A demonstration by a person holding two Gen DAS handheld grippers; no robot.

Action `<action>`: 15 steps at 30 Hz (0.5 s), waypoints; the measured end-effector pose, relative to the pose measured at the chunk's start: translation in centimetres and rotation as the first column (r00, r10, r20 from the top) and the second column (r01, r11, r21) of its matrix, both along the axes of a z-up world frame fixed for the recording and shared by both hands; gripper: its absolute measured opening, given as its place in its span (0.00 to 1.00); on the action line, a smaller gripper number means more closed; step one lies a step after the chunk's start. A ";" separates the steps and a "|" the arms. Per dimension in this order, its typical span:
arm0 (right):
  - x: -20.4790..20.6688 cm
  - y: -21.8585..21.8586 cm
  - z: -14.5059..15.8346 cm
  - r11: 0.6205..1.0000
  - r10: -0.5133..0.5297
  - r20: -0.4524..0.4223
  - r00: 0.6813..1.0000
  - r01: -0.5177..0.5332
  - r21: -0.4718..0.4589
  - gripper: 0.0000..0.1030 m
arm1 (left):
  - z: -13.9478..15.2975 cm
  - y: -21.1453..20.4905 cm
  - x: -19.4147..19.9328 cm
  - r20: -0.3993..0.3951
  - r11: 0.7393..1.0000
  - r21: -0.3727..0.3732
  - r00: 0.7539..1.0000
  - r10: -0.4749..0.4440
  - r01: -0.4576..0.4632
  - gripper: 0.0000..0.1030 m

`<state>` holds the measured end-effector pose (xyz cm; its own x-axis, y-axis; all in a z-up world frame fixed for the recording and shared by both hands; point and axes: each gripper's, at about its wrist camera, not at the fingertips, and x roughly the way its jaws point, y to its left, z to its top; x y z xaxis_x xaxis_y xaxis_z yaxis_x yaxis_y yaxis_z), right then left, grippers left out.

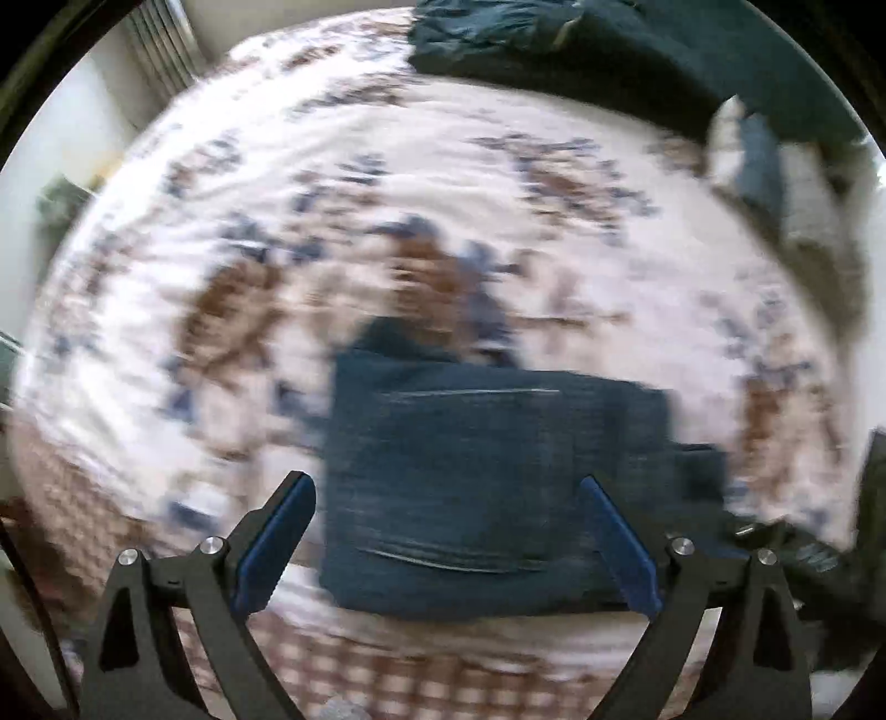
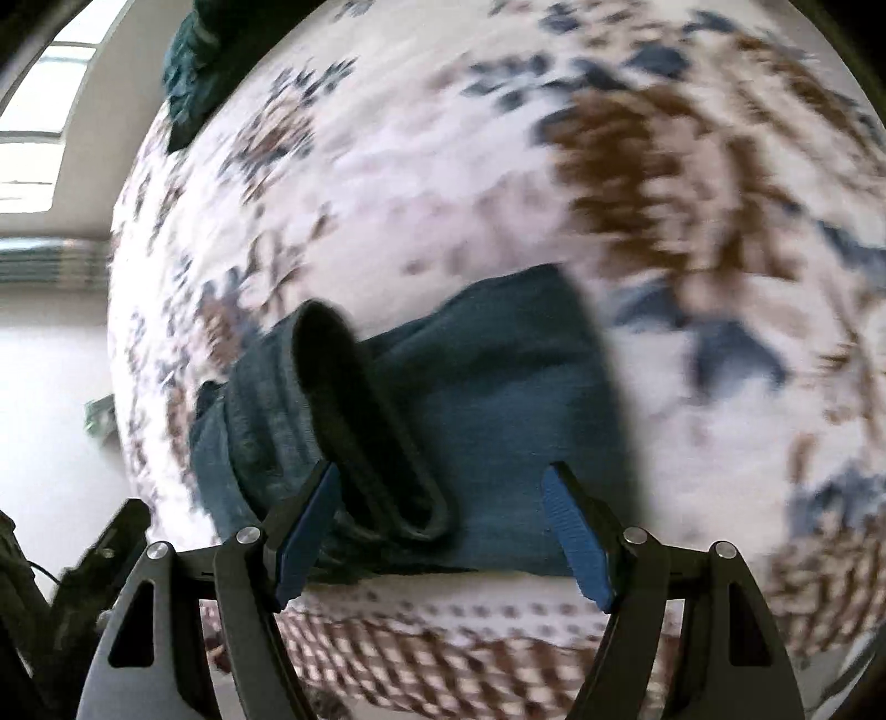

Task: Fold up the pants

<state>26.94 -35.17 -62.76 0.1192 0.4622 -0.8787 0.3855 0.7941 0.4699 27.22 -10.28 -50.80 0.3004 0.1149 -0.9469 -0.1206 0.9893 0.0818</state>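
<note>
Denim: pants (image 1: 476,487), dark blue, folded into a compact block, lying flat near the front edge of the bed (image 1: 387,166).
Pants, left view: between and just beyond the fingers (image 1: 279,540); blurred; stitched pocket seams visible on top.
Pants, right view (image 2: 498,399): same block below and ahead of the tips; a layered fold edge at the left side.
Left gripper (image 1: 446,545): jaws spread wide, nothing clamped; pads stand clear of the cloth on either side, as far as the blur allows.
Right gripper (image 2: 443,540): jaws well apart, nothing pinched between the pads.
Dark curved bar (image 2: 365,421): black, elongated, crossing the pants from upper left toward the right gripper's left finger (image 2: 307,534); blurred, identity unclear.
Bed cover: white with brown and blue floral print; checked brown band along the near edge.
Dark cloth (image 1: 609,50): teal-green heap at the far end of the bed, well apart from the pants.
Pillow (image 1: 775,177): pale, at the far right of the bed in the left view, partly under a dark item.
Radiator (image 1: 160,50): ribbed, against the wall beyond the bed.
</note>
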 end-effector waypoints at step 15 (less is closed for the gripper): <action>4.2 8.8 -5.5 0.983 0.113 0.008 0.994 -0.113 0.144 0.31 | -7.2 7.8 0.1 -0.168 0.992 0.028 0.978 0.126 -0.123 0.94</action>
<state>31.14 -26.37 -68.29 0.0589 0.5945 -0.8019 0.2970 0.7565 0.5826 27.28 -2.51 -57.98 0.1186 0.1581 -0.9803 -0.2261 0.9656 0.1284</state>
